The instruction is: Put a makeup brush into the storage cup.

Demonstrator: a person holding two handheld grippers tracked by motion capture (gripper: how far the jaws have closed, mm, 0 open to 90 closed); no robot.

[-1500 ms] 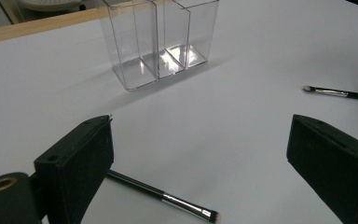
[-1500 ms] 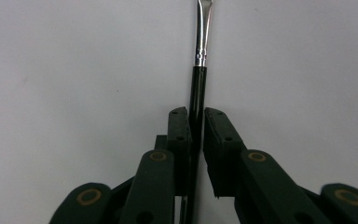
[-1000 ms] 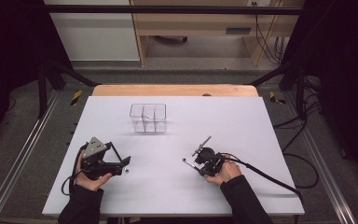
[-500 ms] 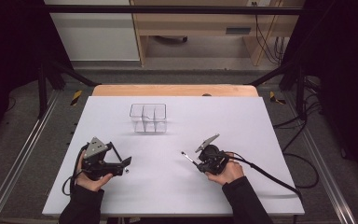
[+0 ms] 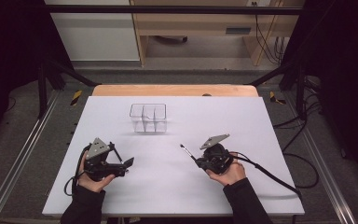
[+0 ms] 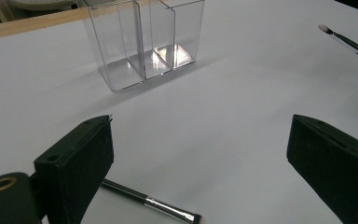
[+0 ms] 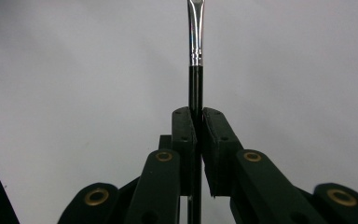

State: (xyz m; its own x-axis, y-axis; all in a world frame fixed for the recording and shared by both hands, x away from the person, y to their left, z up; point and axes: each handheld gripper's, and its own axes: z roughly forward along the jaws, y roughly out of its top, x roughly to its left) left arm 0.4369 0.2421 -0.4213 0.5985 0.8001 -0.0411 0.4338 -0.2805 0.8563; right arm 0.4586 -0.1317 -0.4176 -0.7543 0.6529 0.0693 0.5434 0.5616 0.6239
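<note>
In the high view, a white table (image 5: 261, 121) carries a clear three-compartment organizer (image 5: 148, 117) standing upright toward its far side, ahead of both grippers and well apart from each. The left gripper (image 5: 121, 161), held in the person's left hand (image 5: 91, 179), sits low on the near left with its jaws spread wide and pointing toward the right. The right gripper (image 5: 197, 160), held in the right hand (image 5: 228, 173), has its jaws pressed together on a thin black makeup brush (image 5: 186, 151), whose tip sticks out beyond the jaws toward the upper left, short of the organizer. In the left gripper view, the left gripper (image 6: 200, 154) shows its two black jaws far apart with bare white table (image 6: 242, 93) between them and nothing gripped; a second makeup brush (image 6: 151, 203), black-handled with a silver ferrule, lies flat on the table just inside and below the left-hand jaw. The organizer (image 6: 142, 39) stands beyond the jaws, its three compartments empty, and the tip of the held brush (image 6: 342, 39) enters at the upper right, past the right-hand jaw. In the right gripper view, the right gripper (image 7: 199, 121) has its jaws closed tight around the black handle of the makeup brush (image 7: 196, 42), which runs straight out between them, its silver ferrule beyond the jaw tips over the white table (image 7: 74, 70).
</note>
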